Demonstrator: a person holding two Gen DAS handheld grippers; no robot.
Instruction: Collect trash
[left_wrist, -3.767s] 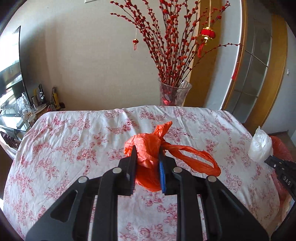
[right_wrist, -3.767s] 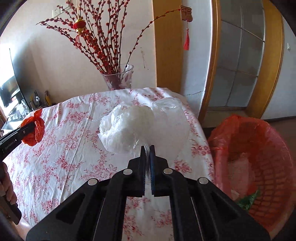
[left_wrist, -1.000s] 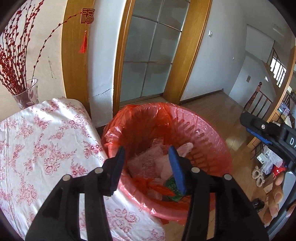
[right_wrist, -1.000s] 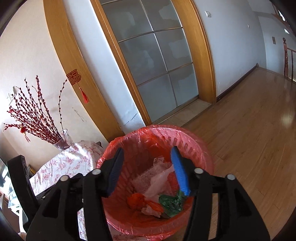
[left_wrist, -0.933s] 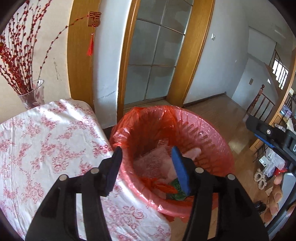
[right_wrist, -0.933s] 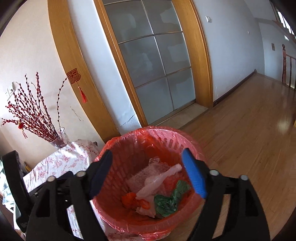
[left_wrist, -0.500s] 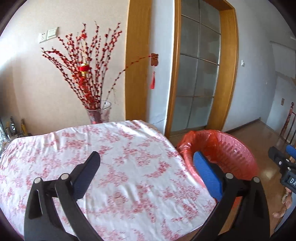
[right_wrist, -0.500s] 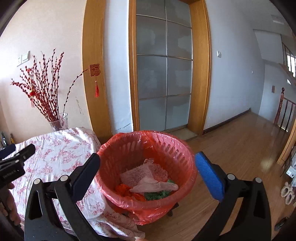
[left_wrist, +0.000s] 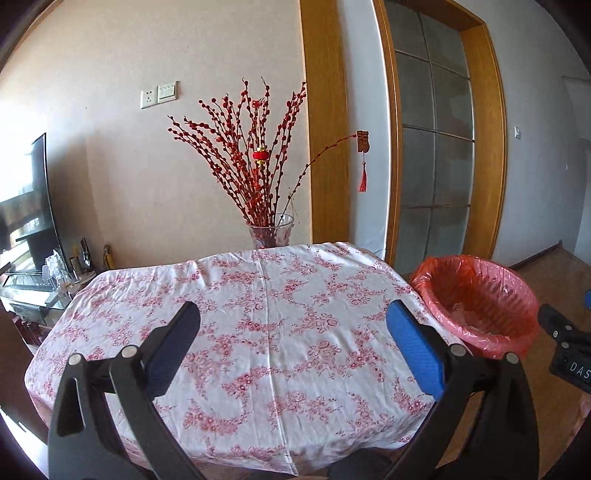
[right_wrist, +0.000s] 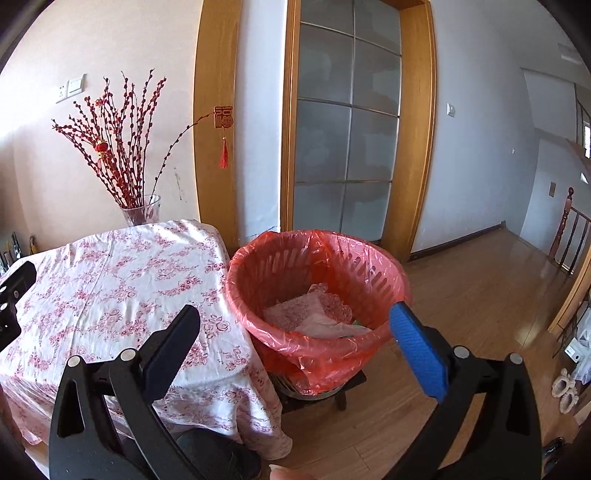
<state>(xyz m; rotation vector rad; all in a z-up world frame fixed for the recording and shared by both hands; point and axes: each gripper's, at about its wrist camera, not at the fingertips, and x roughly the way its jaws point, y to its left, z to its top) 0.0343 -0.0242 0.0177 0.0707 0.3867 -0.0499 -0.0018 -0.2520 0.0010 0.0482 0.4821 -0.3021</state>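
Observation:
A red waste basket (right_wrist: 373, 273) lined with a red plastic bag stands to the right of the table; it also shows in the left wrist view (left_wrist: 476, 295). Crumpled pink and white trash (right_wrist: 314, 314) lies inside it. My left gripper (left_wrist: 291, 339) is wide open and empty, held back over the near edge of the table (left_wrist: 258, 295), which has a red-flowered white cloth. My right gripper (right_wrist: 295, 339) is wide open and empty, held back from the basket's near rim. No trash shows on the cloth.
A glass vase (left_wrist: 271, 230) of red berry branches stands at the table's far edge. A glazed wooden door (right_wrist: 347, 147) is behind the basket. A TV (left_wrist: 26, 206) and a cluttered shelf are at left. Wooden floor (right_wrist: 480, 288) spreads to the right.
Both grippers let go of their bags over the basket, opened wide and pulled back. The left one swung back to face the table; the orange and white bags are off the cloth.

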